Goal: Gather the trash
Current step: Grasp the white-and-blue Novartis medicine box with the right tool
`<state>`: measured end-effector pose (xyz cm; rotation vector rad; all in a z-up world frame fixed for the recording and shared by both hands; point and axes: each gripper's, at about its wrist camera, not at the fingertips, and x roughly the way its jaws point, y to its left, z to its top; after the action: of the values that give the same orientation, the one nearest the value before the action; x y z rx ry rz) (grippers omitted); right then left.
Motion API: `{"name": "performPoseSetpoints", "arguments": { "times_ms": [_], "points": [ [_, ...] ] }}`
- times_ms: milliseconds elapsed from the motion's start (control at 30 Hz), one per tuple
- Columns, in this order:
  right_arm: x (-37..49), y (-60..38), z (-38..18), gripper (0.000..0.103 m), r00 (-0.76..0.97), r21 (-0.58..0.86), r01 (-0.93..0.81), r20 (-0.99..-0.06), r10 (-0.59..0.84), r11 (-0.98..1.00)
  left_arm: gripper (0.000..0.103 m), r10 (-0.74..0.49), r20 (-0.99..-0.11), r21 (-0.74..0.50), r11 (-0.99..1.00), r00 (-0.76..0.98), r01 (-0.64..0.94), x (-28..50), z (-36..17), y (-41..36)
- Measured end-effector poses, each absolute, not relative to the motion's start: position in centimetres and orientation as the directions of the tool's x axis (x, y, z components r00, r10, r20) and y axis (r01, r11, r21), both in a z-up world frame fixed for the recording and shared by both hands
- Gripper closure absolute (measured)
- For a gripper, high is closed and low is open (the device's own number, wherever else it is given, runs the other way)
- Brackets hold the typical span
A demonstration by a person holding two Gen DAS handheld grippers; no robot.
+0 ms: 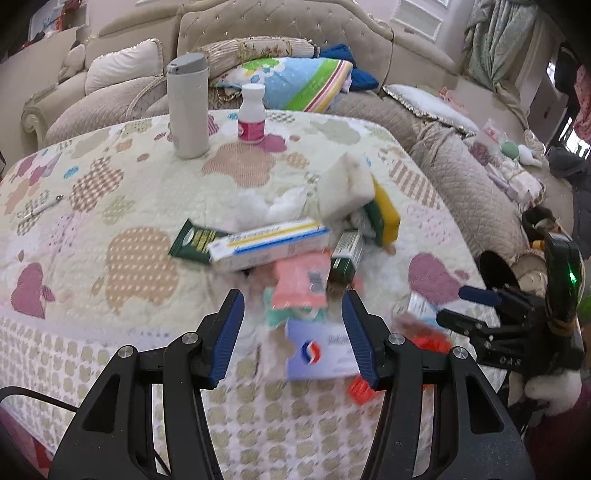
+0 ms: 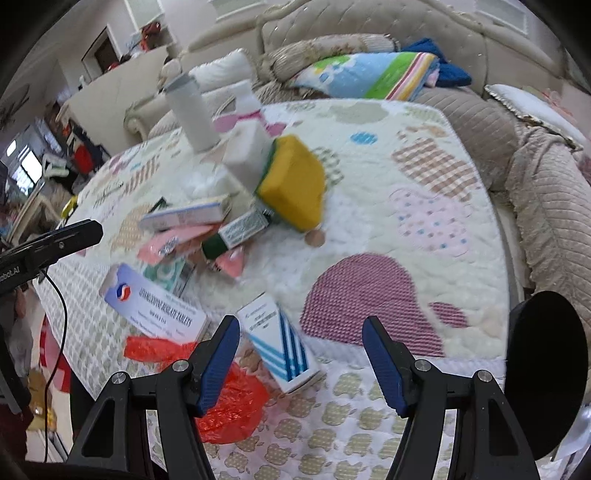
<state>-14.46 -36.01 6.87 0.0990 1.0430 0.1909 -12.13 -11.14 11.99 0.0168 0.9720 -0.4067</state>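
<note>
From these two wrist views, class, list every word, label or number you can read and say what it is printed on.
"...BESILATE TABLETS": white and lilac flat medicine box; the first word on that line and its smaller lines are blurred.
"...bot.AI": black body of the left gripper, partly cut off.
"OAS": black body of the right gripper, appearing upside down.
White box with blue stripes, long white and blue carton, green box: print too blurred to read.

A heap of boxes [image 1: 267, 245] and packets lies on the quilt-covered table [image 1: 129, 177], with a sponge [image 2: 295, 184] at its far right. Behind the heap stand a tumbler [image 1: 187, 107] and, to its right, a small bottle [image 1: 252, 114]. A sofa [image 1: 280, 33] runs behind the table.
</note>
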Motion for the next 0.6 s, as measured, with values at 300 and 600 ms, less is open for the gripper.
{"name": "performPoseSetpoints", "arguments": {
  "times_ms": [300,600],
  "points": [
    [-13.3,-35.2,4.0,0.039,0.427,0.141,-0.140,-0.885,0.188,0.980,0.049,-0.312,-0.865,-0.181,0.924,0.393,0.335,-14.8,8.6,-9.3],
    [-12.9,-36.2,3.4,0.059,0.446,0.136,-0.098,-0.880,0.166,0.986,0.050,-0.435,-0.824,-0.355,0.896,0.364,0.267,-13.7,7.4,-10.1]
  ]
}}
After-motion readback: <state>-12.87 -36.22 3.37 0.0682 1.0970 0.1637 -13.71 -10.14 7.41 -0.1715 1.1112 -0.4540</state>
